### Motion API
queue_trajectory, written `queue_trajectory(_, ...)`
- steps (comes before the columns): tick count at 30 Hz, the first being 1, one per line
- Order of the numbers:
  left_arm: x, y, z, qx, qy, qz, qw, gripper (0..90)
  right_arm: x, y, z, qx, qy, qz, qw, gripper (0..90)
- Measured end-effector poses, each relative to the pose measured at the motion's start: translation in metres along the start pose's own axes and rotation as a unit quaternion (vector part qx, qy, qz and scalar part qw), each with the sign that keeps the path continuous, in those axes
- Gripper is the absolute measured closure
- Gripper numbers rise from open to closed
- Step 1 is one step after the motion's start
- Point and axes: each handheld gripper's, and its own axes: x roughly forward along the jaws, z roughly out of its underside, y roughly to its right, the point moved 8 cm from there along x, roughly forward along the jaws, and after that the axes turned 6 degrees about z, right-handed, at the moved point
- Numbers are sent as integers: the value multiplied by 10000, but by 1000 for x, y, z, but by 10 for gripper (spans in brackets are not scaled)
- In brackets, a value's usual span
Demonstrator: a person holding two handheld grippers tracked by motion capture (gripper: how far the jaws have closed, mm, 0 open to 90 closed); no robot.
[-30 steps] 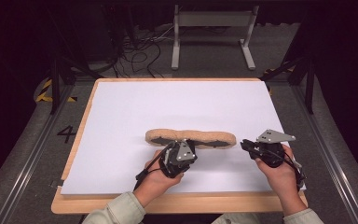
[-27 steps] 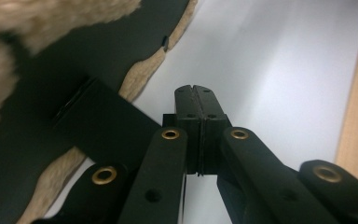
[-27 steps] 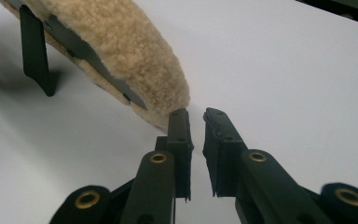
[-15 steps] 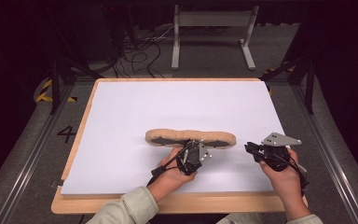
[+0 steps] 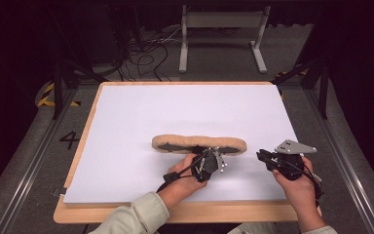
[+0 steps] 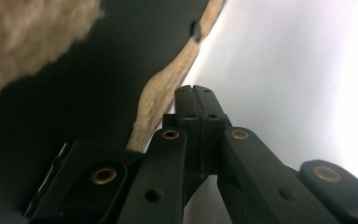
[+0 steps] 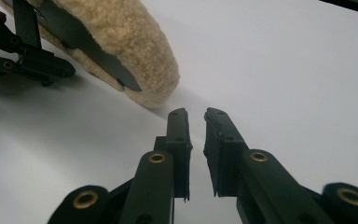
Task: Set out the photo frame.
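Observation:
A long tan fleece pad (image 5: 199, 144) with a dark inner strip lies across the white board (image 5: 175, 107). My left gripper (image 5: 213, 153) is shut at the pad's near edge, about mid-length. In the left gripper view its jaws (image 6: 196, 91) are pressed together with nothing between them, right beside the fleece rim (image 6: 161, 100) and the dark inner face (image 6: 98, 93). My right gripper (image 5: 261, 156) hovers just off the pad's right end. Its jaws (image 7: 196, 116) stand a little apart and hold nothing; the fleece end (image 7: 121, 37) lies ahead and to the left, apart from them.
The board rests on a wooden tabletop (image 5: 175, 212) whose edge shows along the front. Behind the table, cables (image 5: 146, 58) and a white metal stand (image 5: 224, 24) sit on the dark floor. Bare white board stretches beyond the pad and to its left.
My left hand has slid to the right along the pad's near edge and dropped a little. The right hand has stayed almost where it was.

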Motion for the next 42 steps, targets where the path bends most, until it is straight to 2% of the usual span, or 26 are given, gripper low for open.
queue_trajectory(4, -2, -2, 2, -87, -42, 23, 10000, 893, 1, -1, -1, -18, 4, -23, 10000, 797)
queue_trajectory(12, -4, 0, 4, 158, -221, -278, 9992, 897, 4, -3, -4, -29, 21, -86, 10000, 796)
queue_trajectory(18, -6, -1, 8, 184, -264, -269, 9991, 898, 5, -5, -6, -68, 33, -123, 9999, 795)
queue_trajectory(28, -14, -11, 25, 67, -288, -242, 9993, 899, 12, -13, -12, -168, 46, -248, 9995, 794)
queue_trajectory(38, -27, -20, 51, -160, -421, -320, 9985, 898, 21, -27, -20, -334, 45, -454, 9984, 792)
queue_trajectory(42, -31, -24, 60, -256, -419, -272, 9984, 897, 26, -35, -23, -431, 42, -560, 9975, 791)
